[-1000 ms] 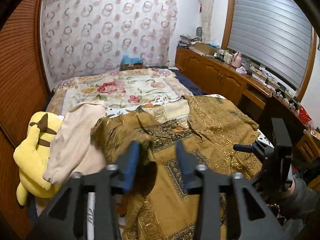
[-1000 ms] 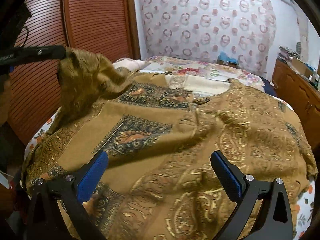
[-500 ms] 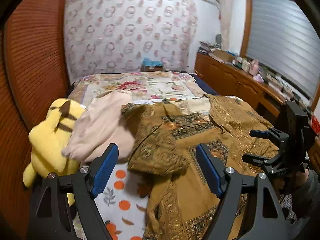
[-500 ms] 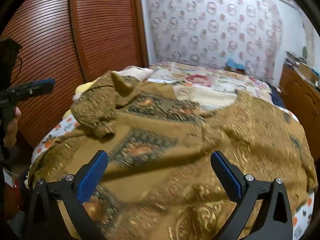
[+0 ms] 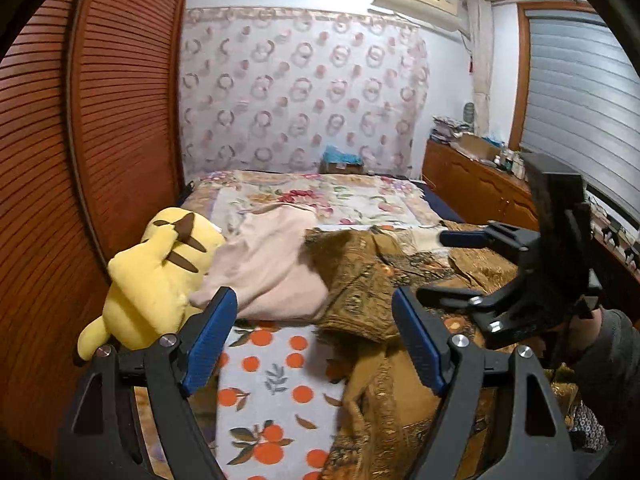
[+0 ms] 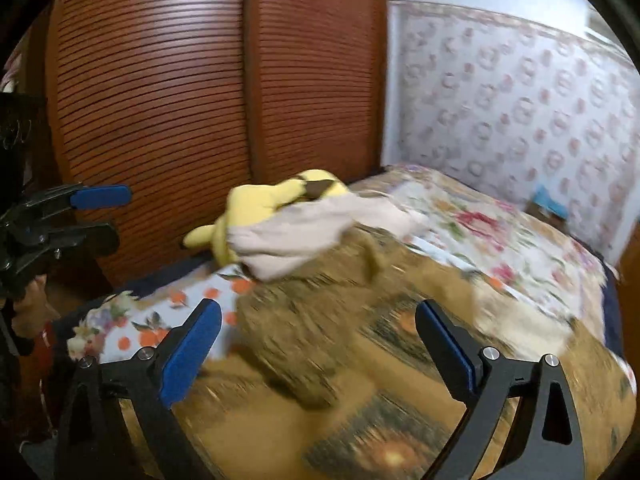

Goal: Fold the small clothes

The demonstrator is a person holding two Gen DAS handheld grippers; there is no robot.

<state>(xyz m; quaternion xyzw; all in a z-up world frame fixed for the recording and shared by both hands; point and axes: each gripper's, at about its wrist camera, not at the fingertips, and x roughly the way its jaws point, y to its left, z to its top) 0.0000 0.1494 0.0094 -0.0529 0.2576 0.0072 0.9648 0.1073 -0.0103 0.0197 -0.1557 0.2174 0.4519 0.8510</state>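
A brown, gold-patterned garment (image 5: 360, 280) lies spread on the bed, its left sleeve folded in over the body; it also shows blurred in the right wrist view (image 6: 360, 340). My left gripper (image 5: 316, 336) is open and empty, above the bed's left edge near the folded sleeve. My right gripper (image 6: 318, 348) is open and empty, hovering just above the garment. The right gripper also shows in the left wrist view (image 5: 460, 264), and the left gripper in the right wrist view (image 6: 104, 216).
A pale pink garment (image 5: 268, 264) lies beside the brown one, next to a yellow plush toy (image 5: 156, 276). The sheet with orange dots (image 5: 276, 384) shows at the near edge. A slatted wooden wardrobe (image 5: 80, 160) stands left; a wooden sideboard (image 5: 480, 192) stands right.
My left gripper let go of the sleeve, opened and drew back to the left. The sleeve now lies folded on the garment. The right gripper's view swung left.
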